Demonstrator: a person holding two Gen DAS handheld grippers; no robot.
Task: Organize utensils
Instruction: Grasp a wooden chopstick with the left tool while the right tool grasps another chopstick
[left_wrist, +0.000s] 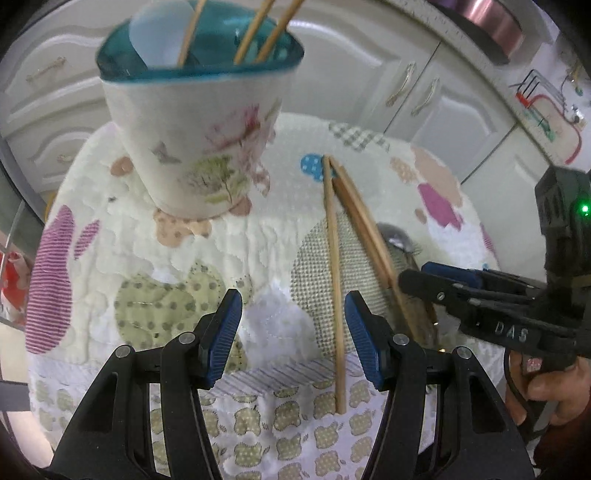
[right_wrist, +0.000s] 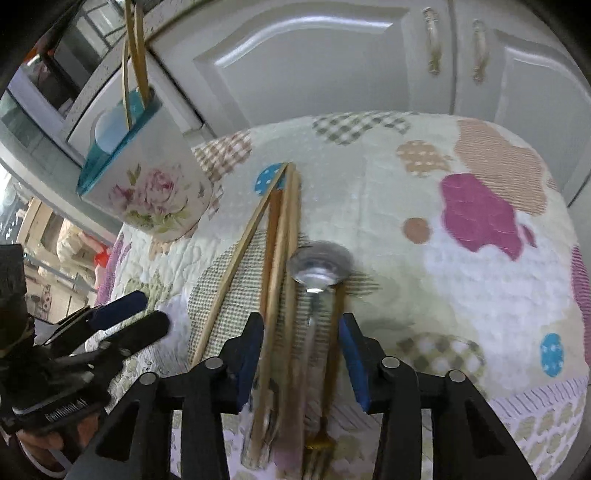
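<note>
A floral cup (left_wrist: 195, 147) with a teal inside stands at the back left of the quilt and holds a white spoon and a few chopsticks. Loose chopsticks (left_wrist: 369, 236) lie fanned on the quilt beside a metal spoon (right_wrist: 319, 264) and a fork (right_wrist: 321, 443). My left gripper (left_wrist: 293, 325) hangs open over the quilt, and one chopstick (left_wrist: 334, 280) runs under it close to the right pad. My right gripper (right_wrist: 303, 332) is open, its pads either side of the chopsticks, spoon handle and fork handle. The cup (right_wrist: 147, 192) and my left gripper (right_wrist: 144, 317) also show in the right wrist view.
A patchwork quilt (right_wrist: 443, 277) covers the round table, which drops off at its near edge. White cabinet doors (left_wrist: 424, 92) with handles stand close behind. A copper-coloured pot (left_wrist: 491, 22) sits up on the counter. A person's hand (left_wrist: 554, 387) holds the right gripper (left_wrist: 424, 277).
</note>
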